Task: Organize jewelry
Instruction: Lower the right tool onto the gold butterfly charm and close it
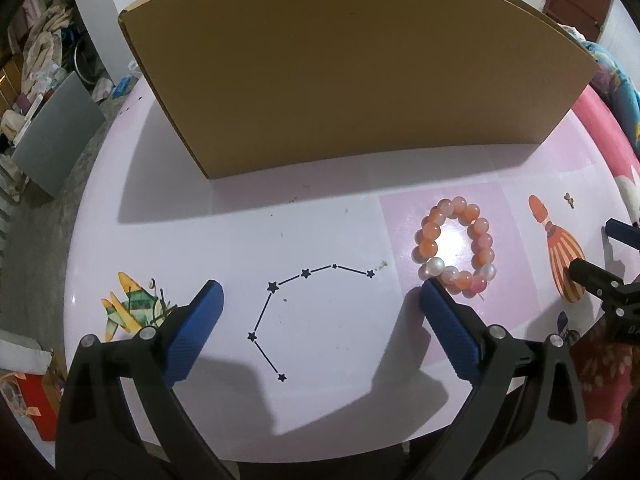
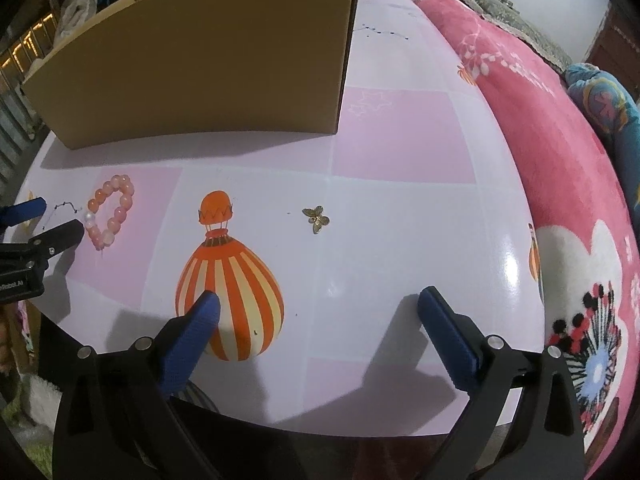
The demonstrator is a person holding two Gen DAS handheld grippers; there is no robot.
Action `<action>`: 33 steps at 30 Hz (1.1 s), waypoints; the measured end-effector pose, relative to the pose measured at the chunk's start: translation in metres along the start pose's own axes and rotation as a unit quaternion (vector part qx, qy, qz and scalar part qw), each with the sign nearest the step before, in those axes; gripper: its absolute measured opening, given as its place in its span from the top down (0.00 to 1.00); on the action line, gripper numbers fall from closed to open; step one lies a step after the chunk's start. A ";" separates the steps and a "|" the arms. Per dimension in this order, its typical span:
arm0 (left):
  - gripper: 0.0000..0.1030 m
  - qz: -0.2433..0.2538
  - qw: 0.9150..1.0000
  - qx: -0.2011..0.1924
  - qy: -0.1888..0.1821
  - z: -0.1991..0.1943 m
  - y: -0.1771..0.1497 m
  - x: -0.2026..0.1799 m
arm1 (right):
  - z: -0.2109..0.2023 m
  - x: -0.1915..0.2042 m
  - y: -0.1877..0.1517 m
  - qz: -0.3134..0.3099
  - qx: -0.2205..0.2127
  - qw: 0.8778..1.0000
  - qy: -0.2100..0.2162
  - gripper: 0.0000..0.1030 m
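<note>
Both tongs gape, holding nothing: left gripper (image 1: 320, 292) has the bead bracelet (image 1: 456, 244) at two o'clock; right gripper (image 2: 320, 300) has the butterfly charm (image 2: 316, 219) at twelve.

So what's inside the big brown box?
Can't tell. Only the closed outer wall of the box shows in both views; its inside is hidden. The bracelet and butterfly charm lie outside it on the table.

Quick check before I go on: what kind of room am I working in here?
Probably a lived-in bedroom or spare room at home: a pink floral blanket beside the table with its children's balloon print, and clothes heaped over clutter in the background.
</note>
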State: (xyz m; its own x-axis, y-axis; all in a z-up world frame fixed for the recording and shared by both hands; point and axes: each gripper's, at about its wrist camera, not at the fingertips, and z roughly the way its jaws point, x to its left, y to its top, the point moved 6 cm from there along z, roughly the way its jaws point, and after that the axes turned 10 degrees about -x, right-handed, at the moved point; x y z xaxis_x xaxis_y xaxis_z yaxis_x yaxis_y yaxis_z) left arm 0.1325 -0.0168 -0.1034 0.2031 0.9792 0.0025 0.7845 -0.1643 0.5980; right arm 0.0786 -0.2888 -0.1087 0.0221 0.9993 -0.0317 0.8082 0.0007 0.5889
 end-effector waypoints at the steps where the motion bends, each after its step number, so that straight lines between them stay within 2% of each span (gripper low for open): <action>1: 0.07 0.000 1.000 0.000 -0.001 0.000 0.000 -0.001 | 0.000 0.000 0.000 0.000 -0.002 1.000 0.002 0.06; 6: 0.07 0.001 1.000 -0.005 -0.001 -0.001 0.001 -0.006 | -0.007 0.004 0.002 -0.033 -0.016 0.999 0.005 0.06; 9: 0.07 0.004 1.000 -0.011 -0.002 -0.001 -0.003 -0.010 | -0.020 0.002 0.007 -0.034 -0.046 0.998 0.009 0.06; 13: 0.07 0.007 1.000 -0.012 -0.004 -0.002 -0.005 -0.011 | -0.031 -0.014 0.019 0.005 -0.075 0.997 0.013 0.06; 17: 0.07 0.012 1.000 -0.013 -0.008 -0.003 -0.005 -0.011 | -0.031 -0.024 0.030 0.045 -0.085 0.994 0.044 0.07; 19: 0.07 0.012 1.000 -0.012 -0.008 -0.003 -0.004 -0.012 | -0.028 -0.022 0.034 0.042 -0.086 0.994 0.047 0.12; 27: 0.07 0.013 1.000 -0.012 -0.009 -0.003 -0.002 -0.014 | -0.007 -0.003 0.036 0.023 -0.069 0.995 0.062 0.47; 33: 0.07 0.014 1.000 -0.013 -0.009 -0.003 -0.002 -0.014 | 0.004 0.000 0.035 0.009 -0.059 0.996 0.067 0.68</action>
State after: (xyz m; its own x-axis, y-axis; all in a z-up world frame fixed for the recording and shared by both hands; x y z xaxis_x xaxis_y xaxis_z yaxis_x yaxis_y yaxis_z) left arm 0.1262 -0.0297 -0.1024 0.2353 0.9719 0.0046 0.7626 -0.1876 0.6191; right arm 0.1086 -0.2888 -0.0912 -0.0484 0.9953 0.0838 0.7339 -0.0215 0.6789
